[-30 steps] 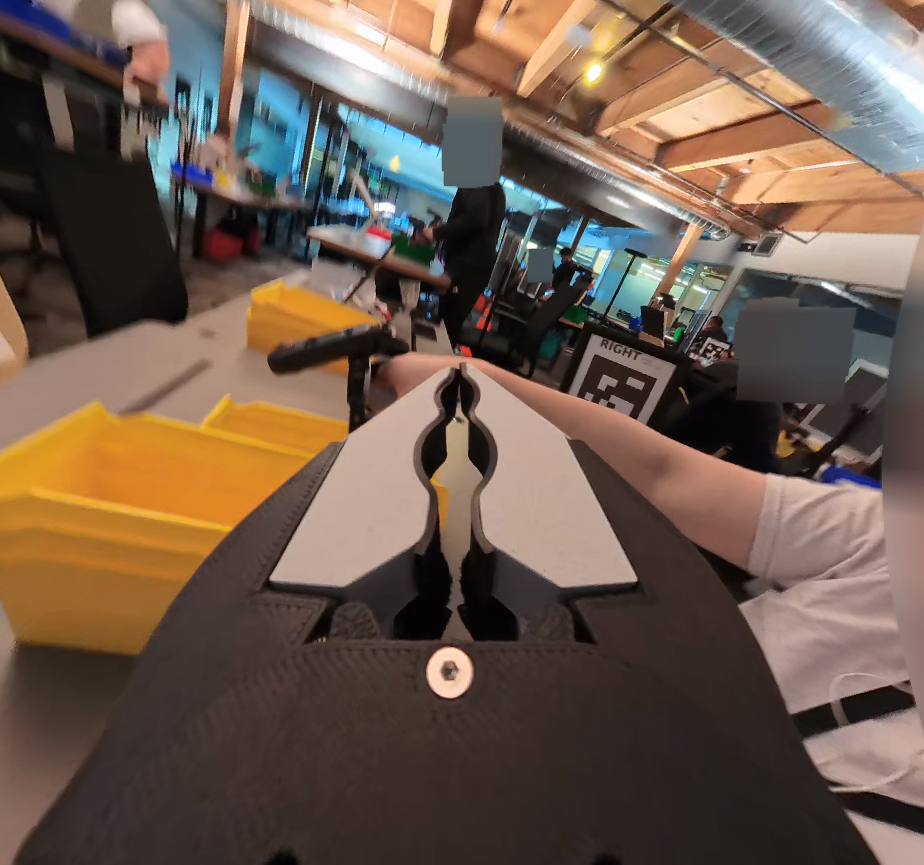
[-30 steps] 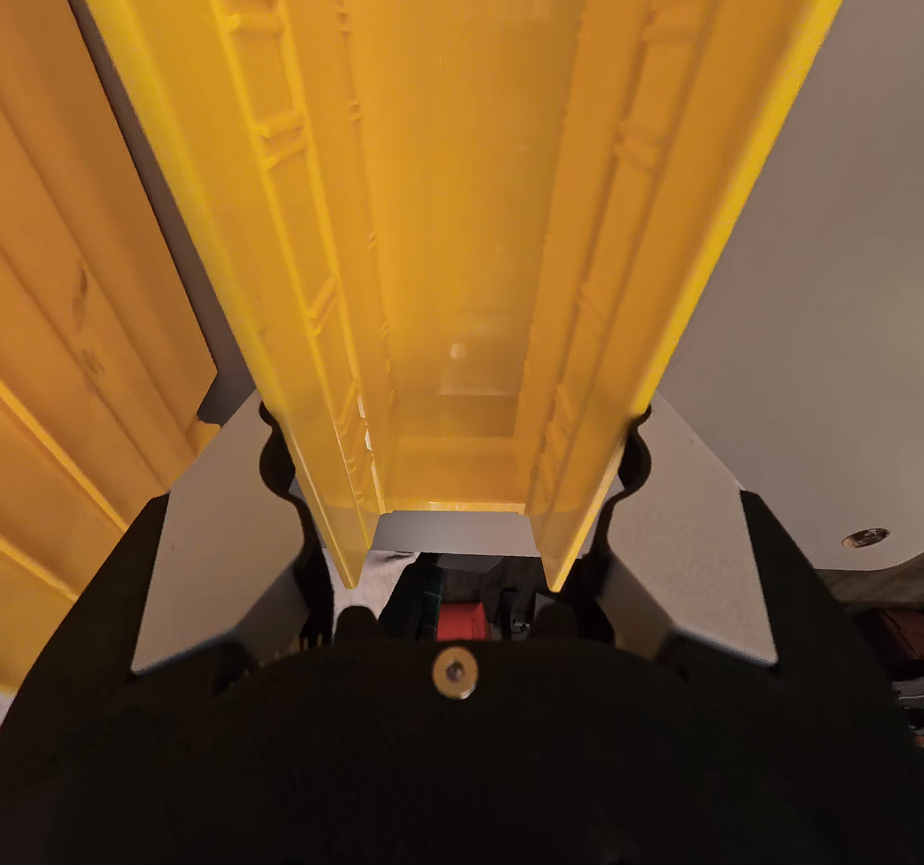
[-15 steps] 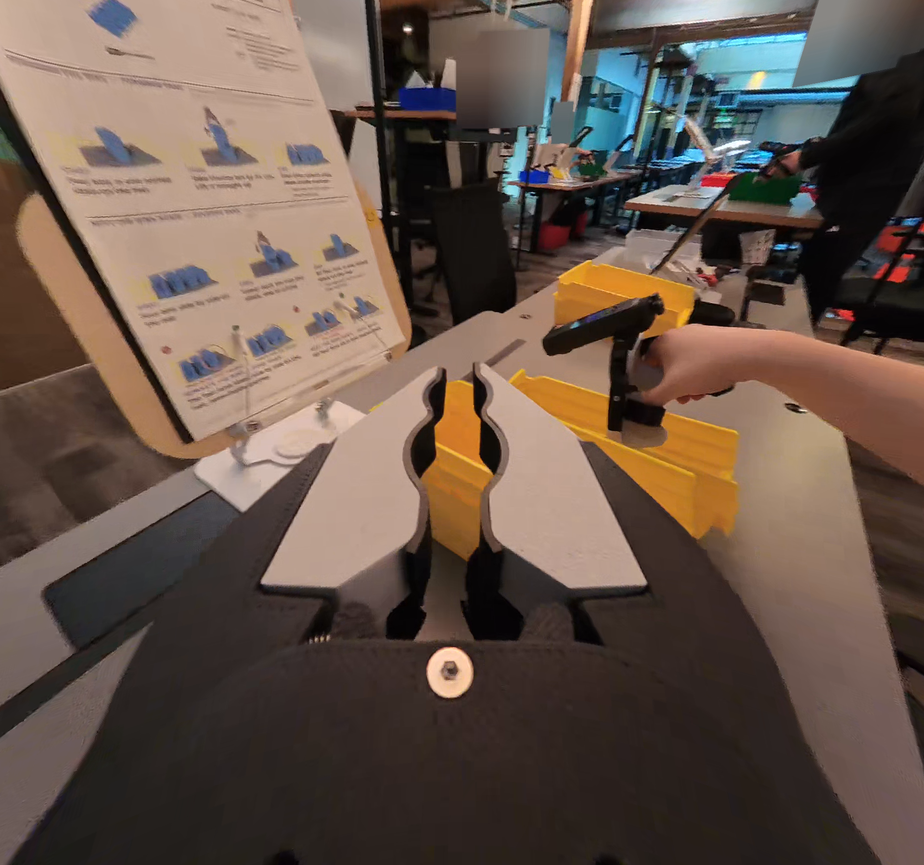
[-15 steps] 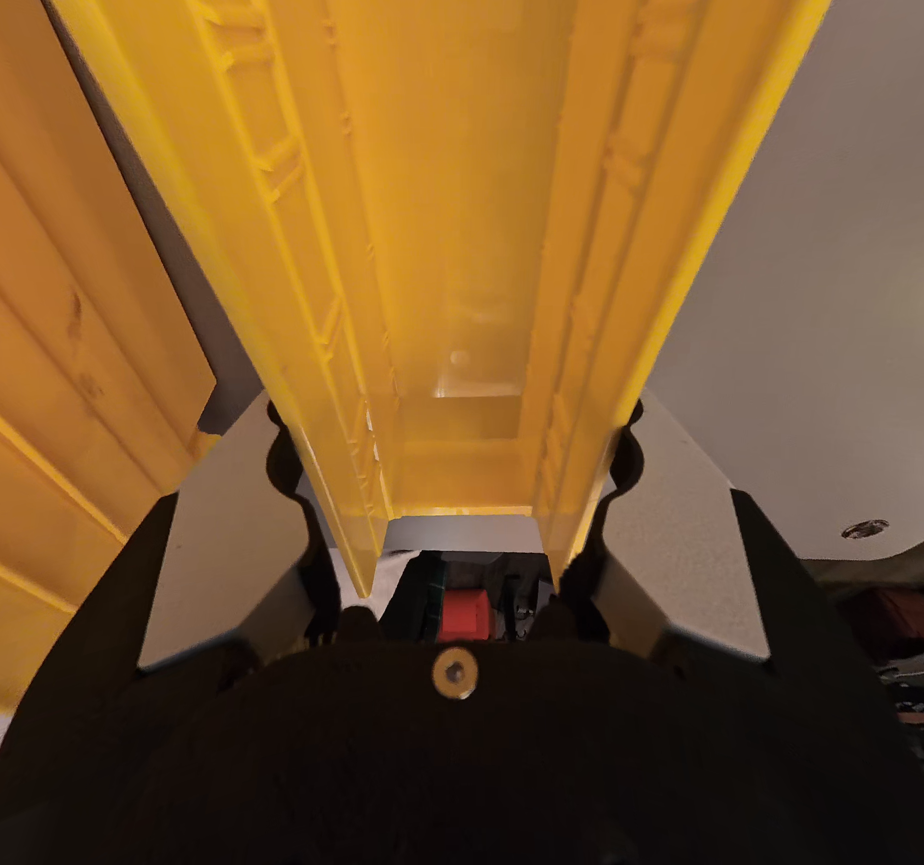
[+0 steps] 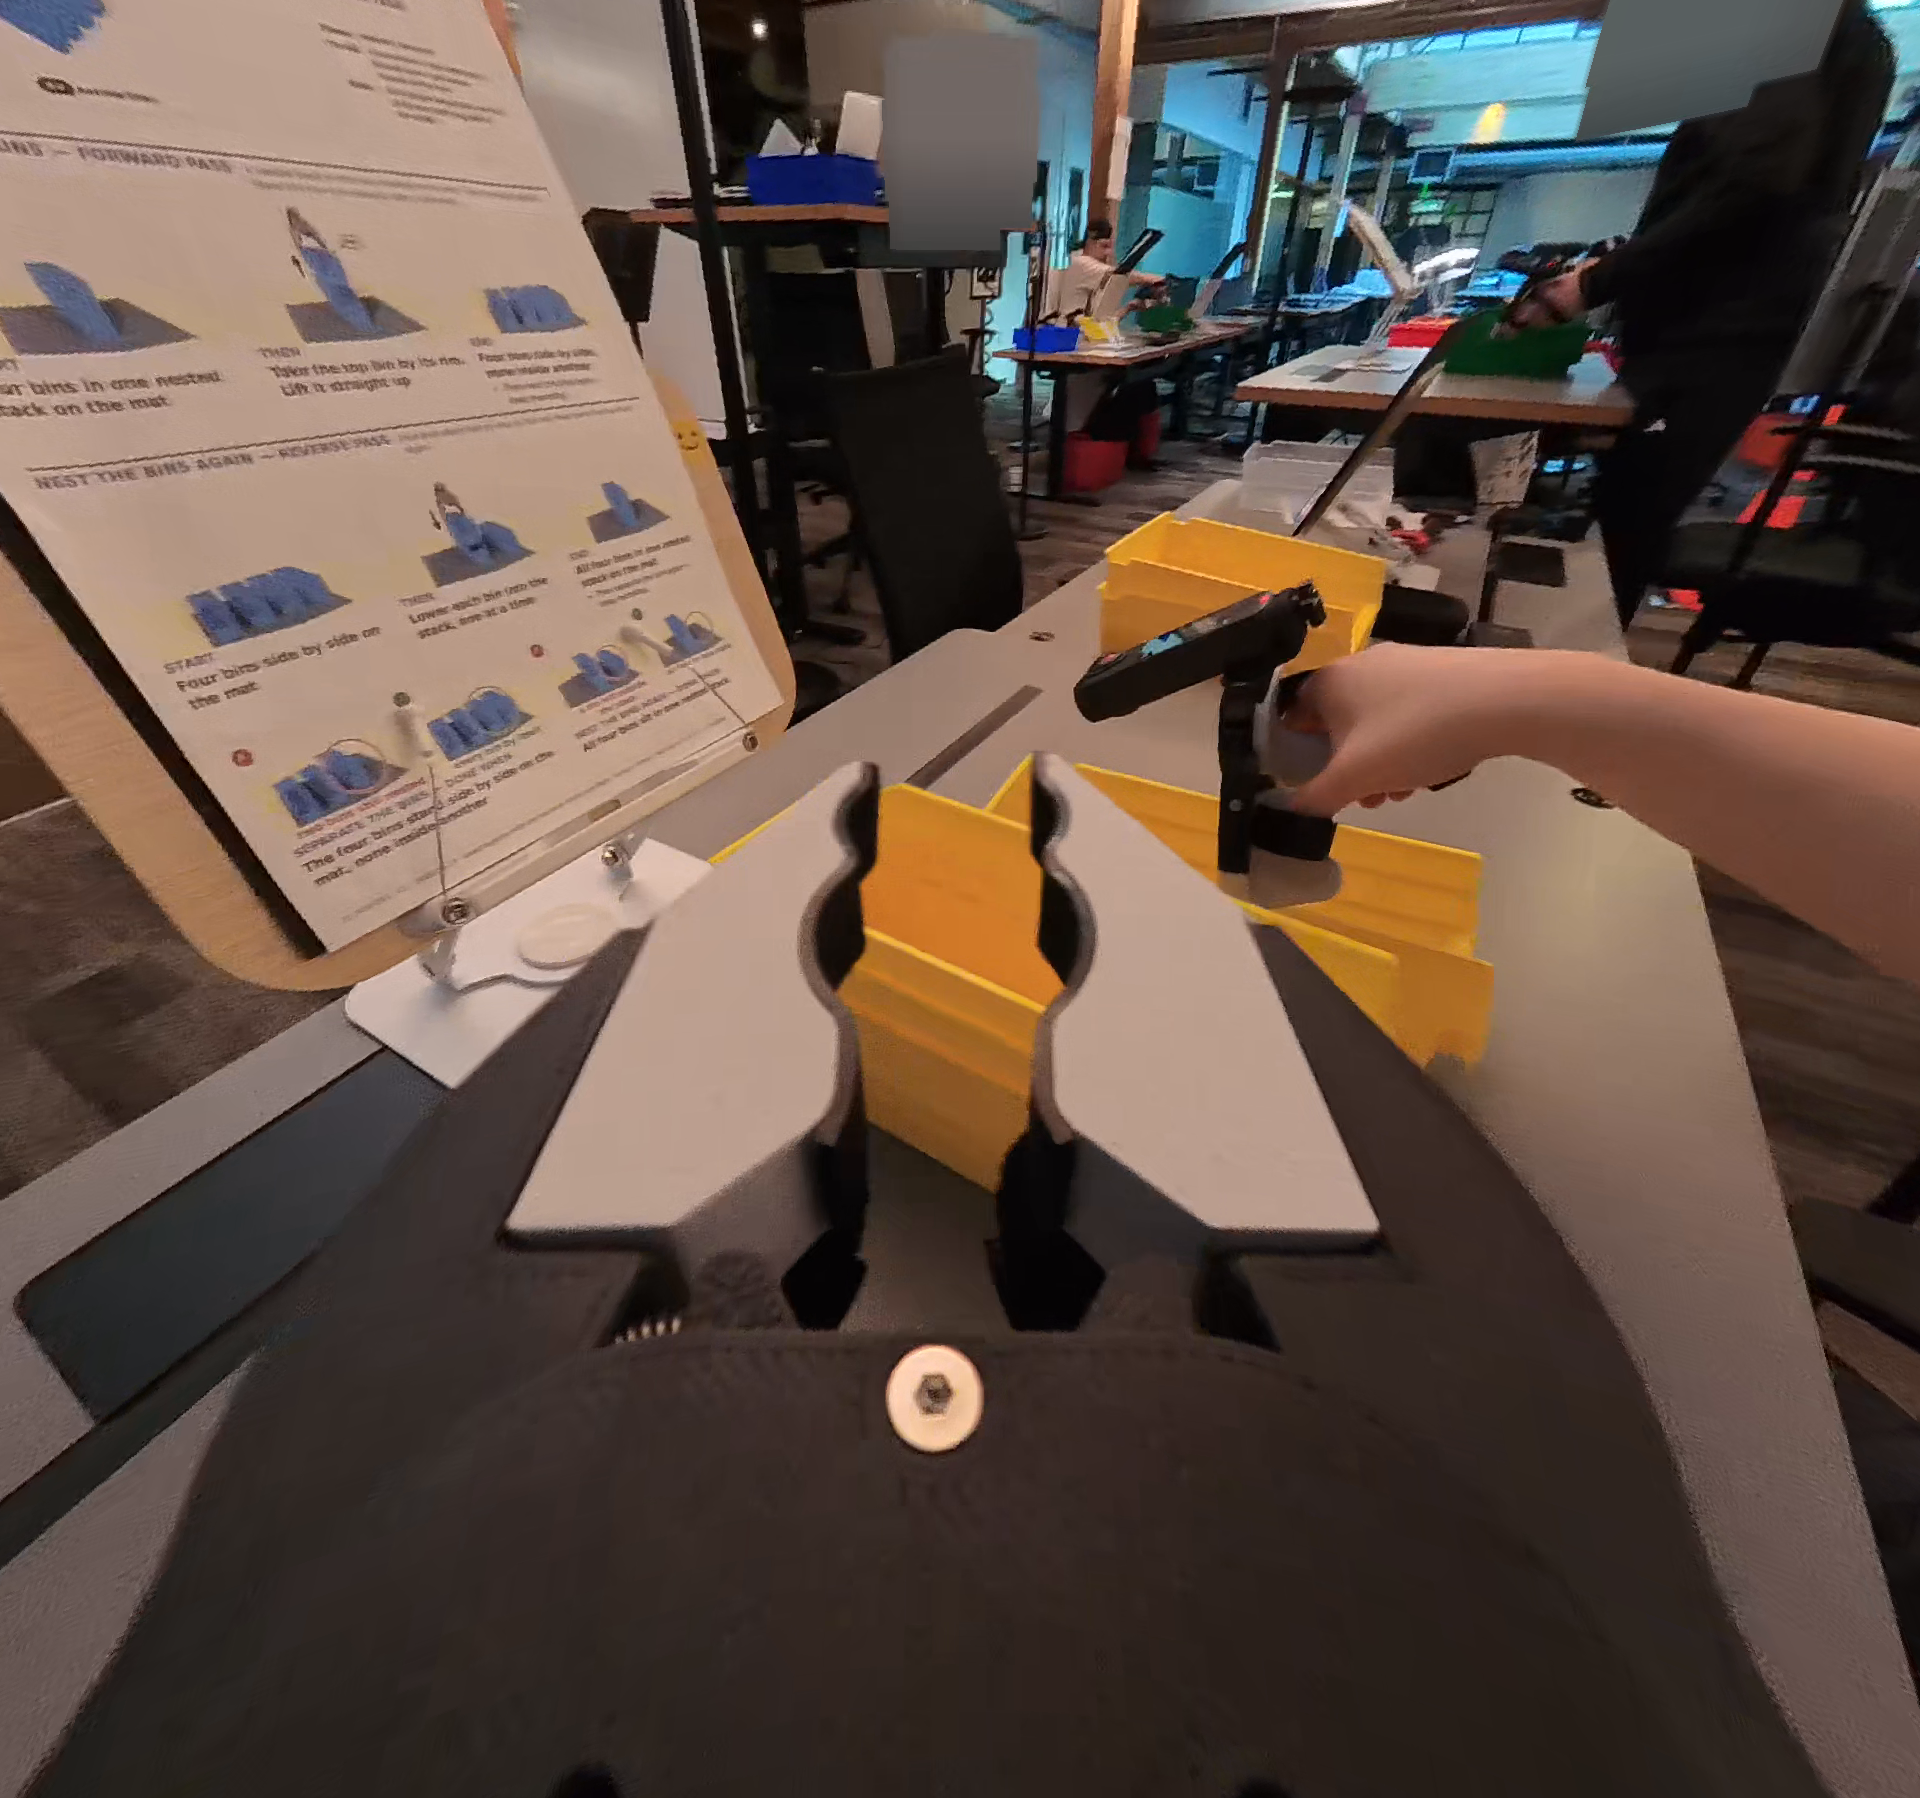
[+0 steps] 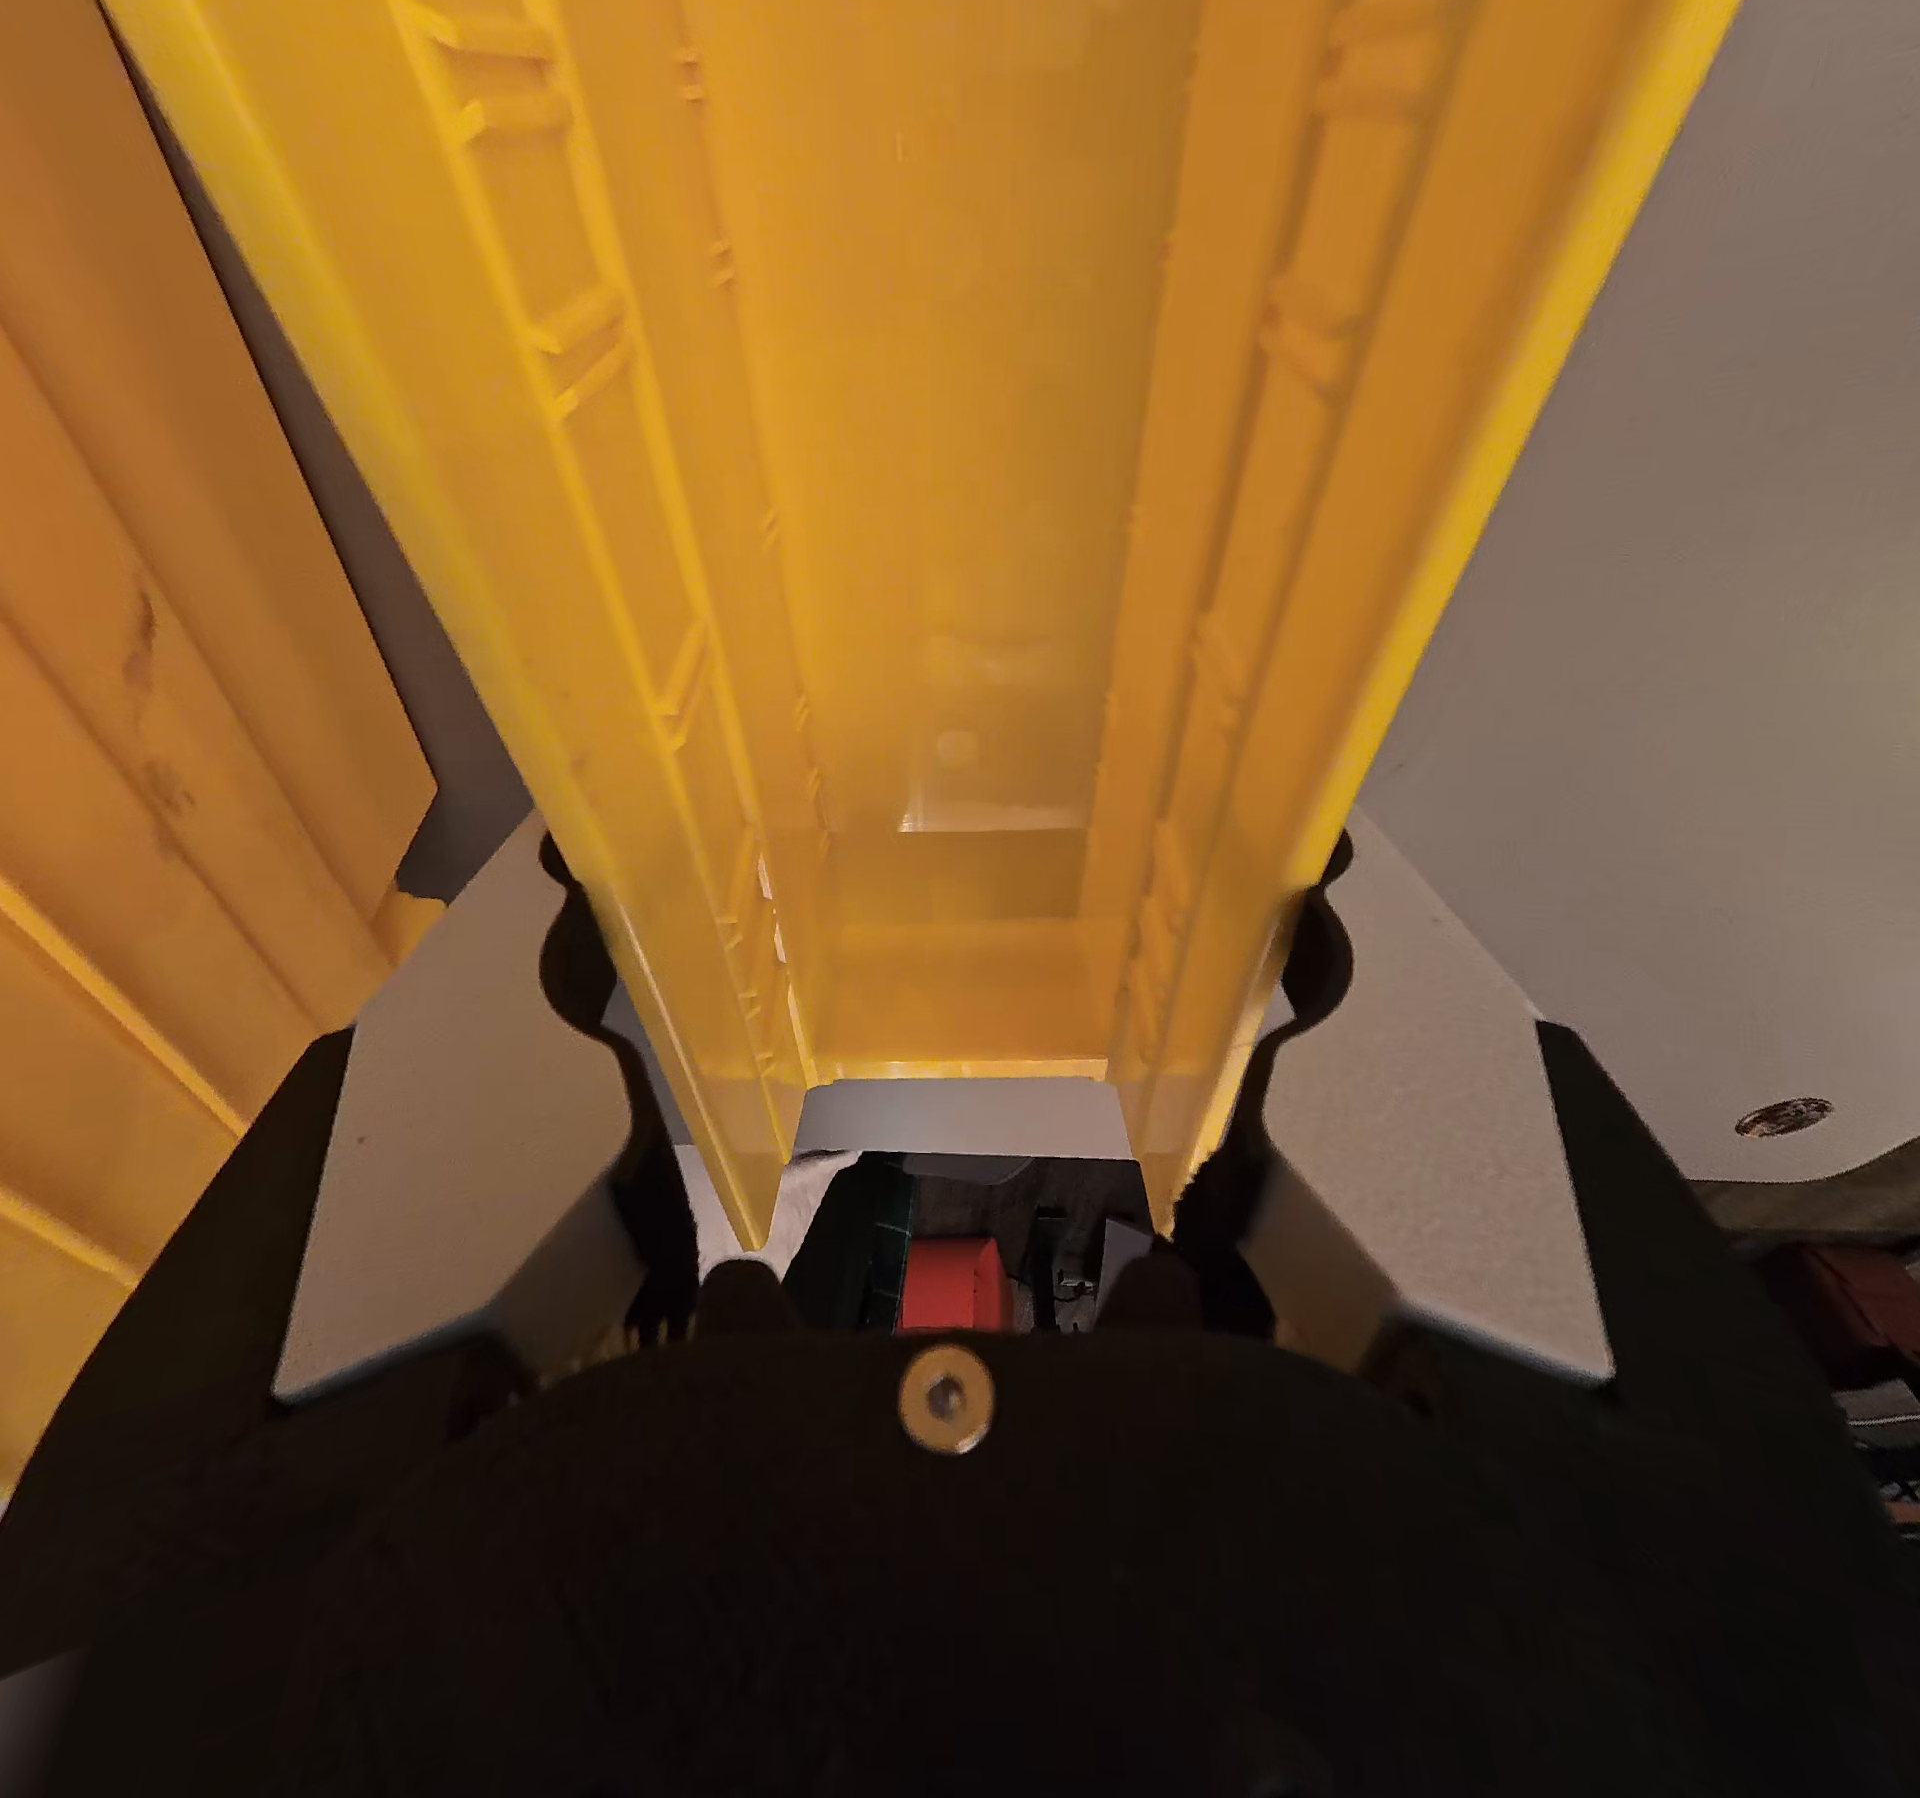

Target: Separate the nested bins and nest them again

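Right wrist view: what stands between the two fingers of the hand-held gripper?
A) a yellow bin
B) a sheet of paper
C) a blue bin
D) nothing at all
A: a long yellow bin fills the space between the wide-spread fingers of the right hand-held gripper, and its ribbed side walls run along the inner face of each finger.

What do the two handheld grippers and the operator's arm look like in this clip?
Both grippers have a matte black textured body, a silver centre screw and flat light grey fingers with wavy black inner pads. The right gripper has a black upright post topped by a black device. The forearm is bare; no sleeve shows.
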`<move>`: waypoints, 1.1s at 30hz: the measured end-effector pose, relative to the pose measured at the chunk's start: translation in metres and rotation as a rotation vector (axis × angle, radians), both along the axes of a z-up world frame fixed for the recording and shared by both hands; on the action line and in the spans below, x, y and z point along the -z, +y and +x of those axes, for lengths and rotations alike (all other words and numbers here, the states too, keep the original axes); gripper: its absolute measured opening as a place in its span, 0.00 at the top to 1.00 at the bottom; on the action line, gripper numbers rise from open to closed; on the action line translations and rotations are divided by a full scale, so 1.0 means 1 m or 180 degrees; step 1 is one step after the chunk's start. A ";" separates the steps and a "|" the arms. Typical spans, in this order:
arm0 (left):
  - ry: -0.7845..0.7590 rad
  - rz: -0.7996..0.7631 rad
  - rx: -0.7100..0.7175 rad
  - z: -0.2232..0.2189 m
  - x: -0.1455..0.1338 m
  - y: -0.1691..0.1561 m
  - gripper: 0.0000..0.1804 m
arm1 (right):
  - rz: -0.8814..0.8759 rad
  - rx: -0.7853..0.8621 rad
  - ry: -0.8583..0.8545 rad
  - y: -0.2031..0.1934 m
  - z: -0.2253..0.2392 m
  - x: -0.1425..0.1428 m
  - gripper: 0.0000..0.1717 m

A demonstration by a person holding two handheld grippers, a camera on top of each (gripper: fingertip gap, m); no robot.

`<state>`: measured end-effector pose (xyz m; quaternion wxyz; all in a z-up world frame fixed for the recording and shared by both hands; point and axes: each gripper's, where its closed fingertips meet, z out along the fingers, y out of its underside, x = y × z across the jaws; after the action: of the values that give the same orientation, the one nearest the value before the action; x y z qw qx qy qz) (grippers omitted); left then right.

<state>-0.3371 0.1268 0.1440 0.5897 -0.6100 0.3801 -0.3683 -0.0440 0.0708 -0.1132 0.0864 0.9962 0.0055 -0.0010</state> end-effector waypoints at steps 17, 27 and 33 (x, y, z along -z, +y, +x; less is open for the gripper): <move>-0.0122 -0.0768 0.0370 0.021 0.011 -0.007 1.00 | -0.0013 -0.0020 0.0009 -0.001 0.000 0.001 0.20; 0.0116 -0.0761 0.0096 0.019 0.026 0.007 1.00 | 0.0023 -0.0029 0.0008 0.000 0.001 0.003 0.15; 0.0393 -0.0659 0.0074 0.021 0.036 0.007 1.00 | 0.0044 0.0027 0.0004 0.003 0.000 0.003 0.13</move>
<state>-0.3162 0.1334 0.1084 0.4948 -0.6847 0.3827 -0.3742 -0.0439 0.0737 -0.1164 0.0795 0.9968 0.0014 -0.0019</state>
